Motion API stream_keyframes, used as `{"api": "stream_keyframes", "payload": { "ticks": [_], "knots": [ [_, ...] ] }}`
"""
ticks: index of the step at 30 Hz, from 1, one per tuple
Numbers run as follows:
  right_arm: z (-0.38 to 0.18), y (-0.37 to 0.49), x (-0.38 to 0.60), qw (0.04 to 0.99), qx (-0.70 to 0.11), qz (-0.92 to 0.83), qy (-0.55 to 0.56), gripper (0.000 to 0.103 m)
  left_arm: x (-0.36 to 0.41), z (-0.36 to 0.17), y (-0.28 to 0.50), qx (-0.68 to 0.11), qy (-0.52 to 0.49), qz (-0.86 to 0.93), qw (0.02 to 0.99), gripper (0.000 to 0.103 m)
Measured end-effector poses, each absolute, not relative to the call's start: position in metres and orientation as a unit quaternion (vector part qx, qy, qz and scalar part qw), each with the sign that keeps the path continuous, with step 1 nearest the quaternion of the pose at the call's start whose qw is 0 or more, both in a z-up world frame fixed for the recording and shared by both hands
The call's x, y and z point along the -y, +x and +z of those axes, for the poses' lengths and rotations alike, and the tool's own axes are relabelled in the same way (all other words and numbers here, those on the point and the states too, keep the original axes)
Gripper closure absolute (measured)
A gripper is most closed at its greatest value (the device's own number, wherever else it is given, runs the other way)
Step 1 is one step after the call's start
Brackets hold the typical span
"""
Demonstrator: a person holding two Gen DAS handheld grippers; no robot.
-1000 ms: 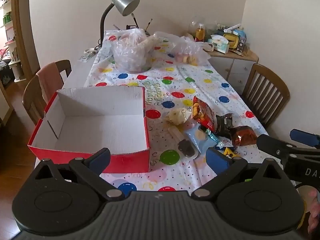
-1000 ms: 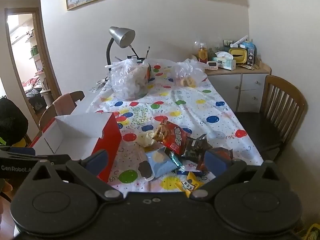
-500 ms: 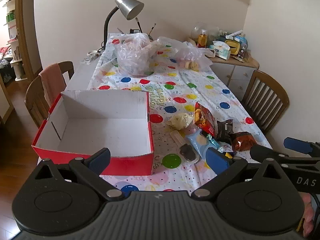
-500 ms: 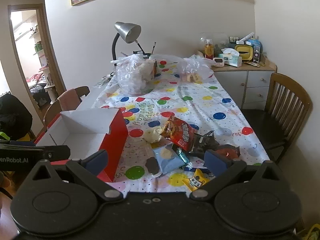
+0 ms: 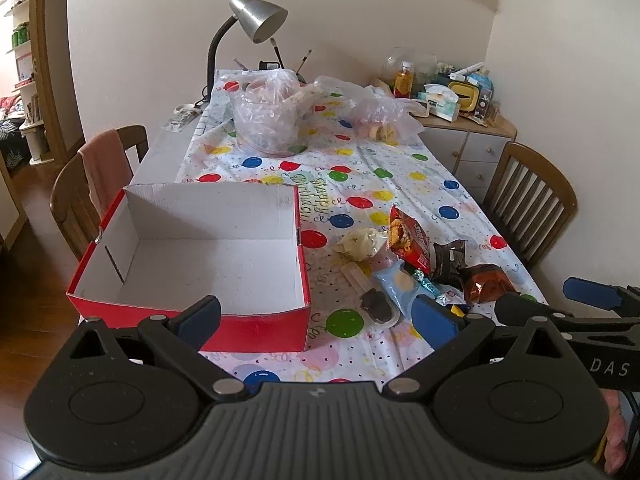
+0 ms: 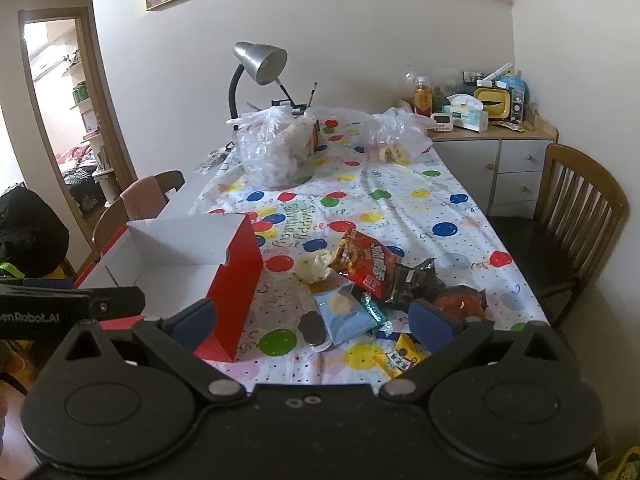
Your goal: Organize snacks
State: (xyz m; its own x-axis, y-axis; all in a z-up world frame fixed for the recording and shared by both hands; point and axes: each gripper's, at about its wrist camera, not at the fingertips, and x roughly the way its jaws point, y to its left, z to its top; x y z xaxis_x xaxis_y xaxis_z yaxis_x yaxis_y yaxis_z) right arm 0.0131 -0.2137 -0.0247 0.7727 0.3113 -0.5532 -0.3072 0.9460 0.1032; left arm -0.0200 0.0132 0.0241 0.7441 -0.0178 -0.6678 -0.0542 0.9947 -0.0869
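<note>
Both hand-held grippers hang back over the near edge, nothing picked yet.

From my left wrist view, the left hand-held gripper [image 5: 316,316] has its blue pads spread apart and empty; compared with a second ago I have drawn back and risen a little, so the open red cardboard box with white inside [image 5: 208,256] shows whole and still holds nothing; the heap of loose snack packets [image 5: 416,264] lies just right of it on the balloon-print surface [image 5: 360,184]; from my right wrist view, the right hand-held gripper [image 6: 312,318] is likewise apart and empty, hovering before the red crisp bag [image 6: 366,262] and the small yellow sachet [image 6: 400,360]; I judge sorting has not begun, and this pull-back only frames box and snacks for a first pick.
</note>
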Motion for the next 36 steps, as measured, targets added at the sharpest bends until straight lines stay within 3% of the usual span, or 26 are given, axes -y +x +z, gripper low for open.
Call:
{"api": "stream_keyframes", "payload": {
  "ticks": [36],
  "knots": [
    [-0.018,0.002,0.213,0.949,-0.280,0.142,0.012,0.001,-0.015,0.031,-0.025,-0.347,-0.041,-0.008,0.937,0.001]
  ]
}}
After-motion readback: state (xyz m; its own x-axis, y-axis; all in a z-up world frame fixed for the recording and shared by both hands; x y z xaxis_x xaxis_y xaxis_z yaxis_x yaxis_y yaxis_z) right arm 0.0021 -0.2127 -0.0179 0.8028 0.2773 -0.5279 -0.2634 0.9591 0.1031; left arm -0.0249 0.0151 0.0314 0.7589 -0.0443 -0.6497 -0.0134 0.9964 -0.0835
